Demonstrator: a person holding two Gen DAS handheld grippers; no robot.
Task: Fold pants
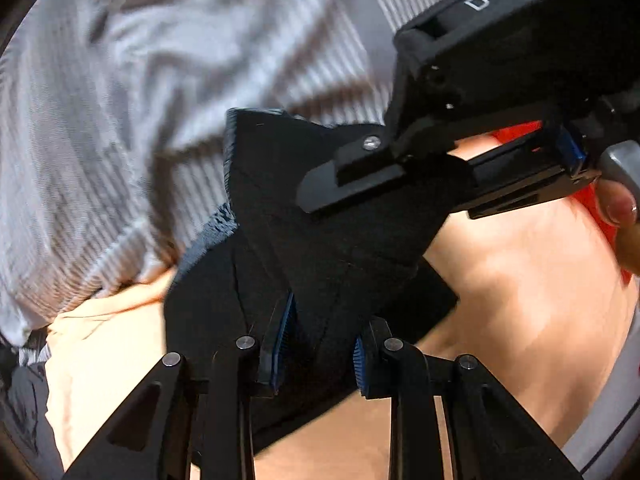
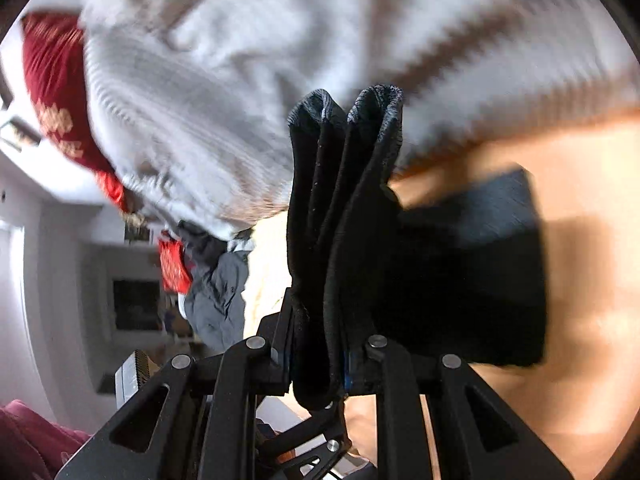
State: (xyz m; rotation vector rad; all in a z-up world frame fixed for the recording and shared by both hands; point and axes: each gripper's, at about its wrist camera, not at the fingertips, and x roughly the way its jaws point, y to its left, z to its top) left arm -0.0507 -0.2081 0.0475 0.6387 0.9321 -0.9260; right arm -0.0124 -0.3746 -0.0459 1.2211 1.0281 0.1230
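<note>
Item, nearest the lens in both wrist views: black linkage arms carrying blue-padded fingers. The left gripper (image 1: pixel 318 350) is standing nearly closed, its pads (image 1: pixel 282 340) pinching a flat layer of the dark pants (image 1: pixel 320 248) close to an edge, likely so that the layer can be carried over as a fold. The right gripper (image 2: pixel 318 354) is likewise standing almost closed, clamping a bunched stack of several pant layers (image 2: pixel 340 208) that are rising upright between its fingers, ribbed hems uppermost; a bunched hold of this kind probably keeps the layers together during the carry. In the left view the right gripper (image 1: pixel 384 176) is reaching in from the upper right, gripping the same cloth, with a person's fingertip (image 1: pixel 618 204) on its handle. Beneath: the rest of the pants are lying on a peach sheet (image 1: pixel 520 280), partly lifted off it. Beyond: a rumpled grey-and-white striped blanket (image 1: pixel 120 100) is lying past the pants. Farthest, right view: a red patterned cushion (image 2: pixel 56 92), a heap of grey clothing (image 2: pixel 218 292), and blurred room furniture. Fold judged under way, not yet laid down.
</note>
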